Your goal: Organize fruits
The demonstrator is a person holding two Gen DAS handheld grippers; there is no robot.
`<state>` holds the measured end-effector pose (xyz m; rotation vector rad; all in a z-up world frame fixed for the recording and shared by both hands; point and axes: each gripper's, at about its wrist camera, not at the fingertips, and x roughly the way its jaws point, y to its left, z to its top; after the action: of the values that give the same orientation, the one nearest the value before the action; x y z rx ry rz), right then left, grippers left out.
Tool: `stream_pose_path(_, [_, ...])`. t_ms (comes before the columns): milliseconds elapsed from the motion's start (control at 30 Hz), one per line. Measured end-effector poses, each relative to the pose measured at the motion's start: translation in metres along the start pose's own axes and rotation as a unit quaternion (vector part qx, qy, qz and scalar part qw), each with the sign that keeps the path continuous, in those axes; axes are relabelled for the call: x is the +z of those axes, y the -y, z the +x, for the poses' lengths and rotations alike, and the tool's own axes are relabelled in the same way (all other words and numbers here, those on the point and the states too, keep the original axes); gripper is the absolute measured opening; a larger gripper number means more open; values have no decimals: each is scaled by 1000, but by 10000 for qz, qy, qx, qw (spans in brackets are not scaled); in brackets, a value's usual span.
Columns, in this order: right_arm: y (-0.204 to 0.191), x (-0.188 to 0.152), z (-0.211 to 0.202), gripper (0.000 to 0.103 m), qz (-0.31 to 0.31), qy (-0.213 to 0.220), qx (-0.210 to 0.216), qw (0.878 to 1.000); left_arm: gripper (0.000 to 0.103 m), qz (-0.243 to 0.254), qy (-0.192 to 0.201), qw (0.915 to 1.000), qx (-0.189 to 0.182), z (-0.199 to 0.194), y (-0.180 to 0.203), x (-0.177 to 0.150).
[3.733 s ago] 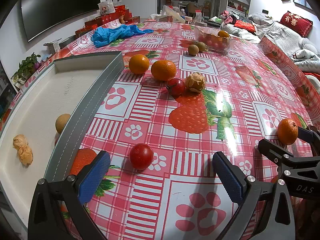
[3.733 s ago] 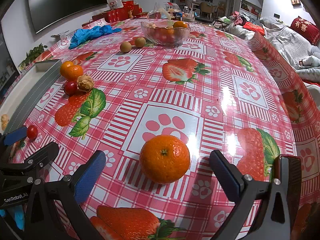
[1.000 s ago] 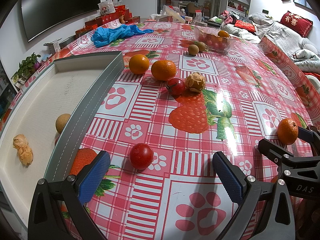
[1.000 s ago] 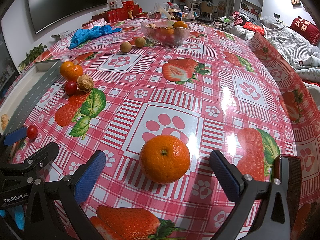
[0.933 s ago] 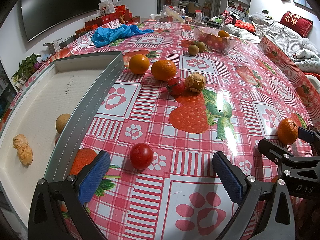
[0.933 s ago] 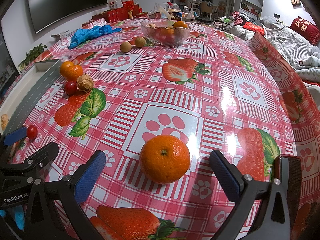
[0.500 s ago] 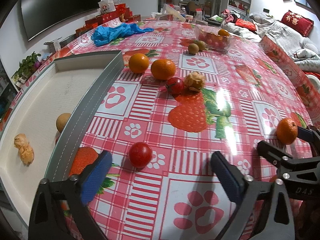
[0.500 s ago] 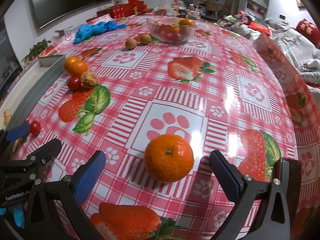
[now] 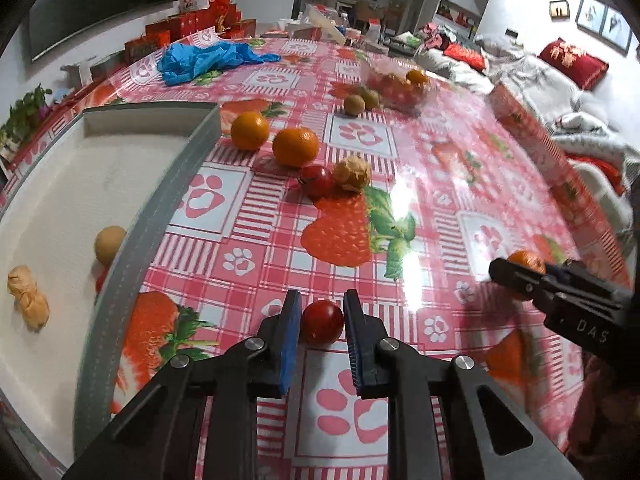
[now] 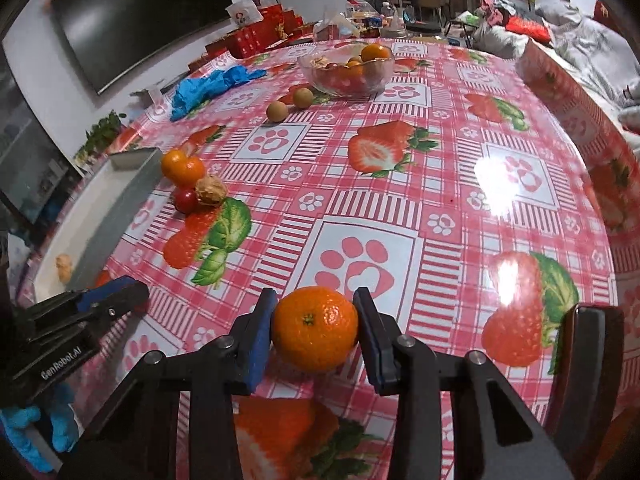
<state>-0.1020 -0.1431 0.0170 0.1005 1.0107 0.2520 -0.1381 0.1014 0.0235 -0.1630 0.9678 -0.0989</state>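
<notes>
In the left wrist view a small red tomato (image 9: 322, 322) sits on the strawberry-print tablecloth, and my left gripper (image 9: 322, 304) is shut on it, a blue pad against each side. In the right wrist view an orange (image 10: 315, 330) rests on the cloth between the pads of my right gripper (image 10: 315, 300). Its jaws are closing and both pads touch the orange's sides. To the left lies a white tray with a grey rim (image 9: 160, 208), holding a round tan fruit (image 9: 109, 240) and a pale knobbly piece (image 9: 28, 296). The right gripper's tip (image 9: 520, 276) shows at the right.
Mid-table lie two oranges (image 9: 250, 130) (image 9: 296, 146), another red tomato (image 9: 318, 180) and a husked brown fruit (image 9: 352, 174). Farther back stand a glass bowl (image 10: 346, 68) of fruit, two small brown fruits (image 10: 277, 111) and blue gloves (image 9: 204, 60). A blue-gloved hand (image 10: 24, 432) is at lower left.
Both grippers went from wide open to closed, the left around the tomato and the right around the orange. Both views tipped slightly, bringing each fruit between the fingers.
</notes>
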Motion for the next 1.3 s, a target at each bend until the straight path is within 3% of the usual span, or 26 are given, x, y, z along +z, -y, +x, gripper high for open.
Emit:
stream_pose_path(233, [-9, 5, -9, 43, 4, 46, 134, 9999, 23, 42, 104, 9999, -32, -19, -7, 3])
stream_pose_path(467, [-14, 5, -9, 43, -43, 18, 128, 9999, 24, 30, 0, 9999, -131, -14, -6, -2])
stream_pose_path(533, [-13, 4, -8, 43, -30, 1, 126, 9999, 36, 195, -3, 9998, -107, -12, 3, -4])
stream_pose_path(567, [-12, 3, -8, 43, -22, -9, 123, 9999, 66, 285, -8, 9996, -17, -10, 7, -5])
stream_pose_path(600, [-11, 3, -8, 43, -13, -15, 116, 9999, 77, 312, 59, 9995, 62, -11, 9, -5])
stream_pose_path(667, [-10, 3, -9, 43, 8, -21, 111, 9999, 76, 356, 162, 9992, 70, -10, 14, -4])
stream_pose_path(767, [-9, 2, -10, 43, 13, -20, 112, 9999, 74, 319, 50, 9994, 95, -2, 16, -1])
stream_pose_path(867, [-8, 2, -13, 43, 9, 5, 122, 9999, 43, 300, -235, 9992, 125, 10, 16, 0])
stream_pose_path(967, [-11, 4, -15, 43, -4, 28, 130, 9999, 36, 364, -191, 9991, 117, 11, 17, -5])
stream_pose_path(1000, [-12, 4, -15, 43, -12, 26, 141, 9999, 22, 390, -166, 9990, 134, 10, 17, -5])
stream_pose_path(1300, [-37, 13, -15, 43, -273, -2, 230, 9994, 21, 189, 74, 9997, -95, -12, 5, 0])
